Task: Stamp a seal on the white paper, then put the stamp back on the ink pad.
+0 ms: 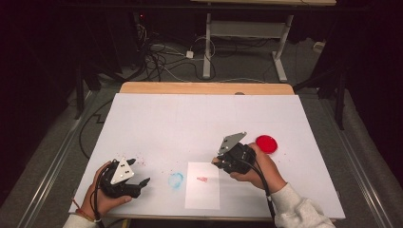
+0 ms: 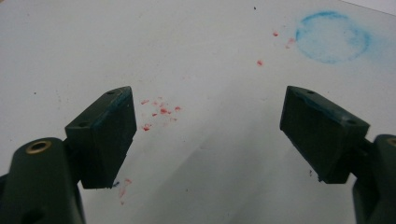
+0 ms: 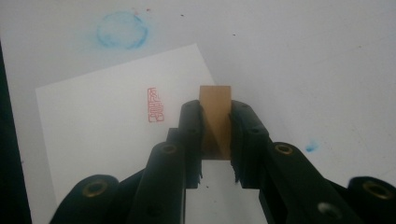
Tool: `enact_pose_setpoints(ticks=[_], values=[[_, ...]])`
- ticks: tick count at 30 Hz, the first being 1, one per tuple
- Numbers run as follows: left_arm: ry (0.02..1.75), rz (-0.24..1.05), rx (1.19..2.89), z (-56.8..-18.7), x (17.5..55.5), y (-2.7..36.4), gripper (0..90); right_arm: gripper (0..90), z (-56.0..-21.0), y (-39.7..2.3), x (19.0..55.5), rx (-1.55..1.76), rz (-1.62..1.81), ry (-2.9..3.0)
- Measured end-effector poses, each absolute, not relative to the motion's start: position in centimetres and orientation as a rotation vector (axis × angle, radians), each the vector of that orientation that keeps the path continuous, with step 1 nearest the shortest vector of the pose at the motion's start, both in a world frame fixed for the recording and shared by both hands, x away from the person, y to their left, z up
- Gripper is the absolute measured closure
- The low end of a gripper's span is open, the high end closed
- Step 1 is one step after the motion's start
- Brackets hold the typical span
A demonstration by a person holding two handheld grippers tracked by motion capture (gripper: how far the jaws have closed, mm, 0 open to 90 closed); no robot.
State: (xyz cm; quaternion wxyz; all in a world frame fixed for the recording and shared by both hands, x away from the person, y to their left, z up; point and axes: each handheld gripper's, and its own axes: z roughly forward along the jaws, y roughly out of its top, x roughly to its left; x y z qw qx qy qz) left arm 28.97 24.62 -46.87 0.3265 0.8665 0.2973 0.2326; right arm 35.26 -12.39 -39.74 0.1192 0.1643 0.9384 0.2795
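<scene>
My right gripper (image 3: pixel 215 122) is shut on a small brown wooden stamp block (image 3: pixel 215 112), held just above the right edge of a white paper sheet (image 3: pixel 107 126). A red seal print (image 3: pixel 154 105) marks that sheet. In the high view the right gripper (image 1: pixel 223 163) hovers at the sheet's (image 1: pixel 203 187) upper right corner, with the red print (image 1: pixel 202 179) near the sheet's middle. A round red ink pad (image 1: pixel 266 143) lies to its right. My left gripper (image 1: pixel 138 173) rests at the table's front left, jaws wide apart with nothing between the fingertips (image 2: pixel 112 126).
A blue ring-shaped smudge (image 1: pixel 175 180) lies between the two grippers, left of the sheet; it appears as a blue ring (image 2: pixel 332 37) in the left gripper view. Red specks (image 2: pixel 161 111) dot the white table cover (image 1: pixel 190 118). Cables and a desk frame stand beyond the far edge.
</scene>
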Motion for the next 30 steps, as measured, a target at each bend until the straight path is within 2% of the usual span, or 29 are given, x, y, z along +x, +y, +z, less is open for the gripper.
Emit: enact_pose_setpoints(ticks=[30], values=[[0.767,0.608,2.287,-46.9,28.9,24.3,18.1,76.3,-38.3,-15.7,35.9,0.582,0.816,2.659]])
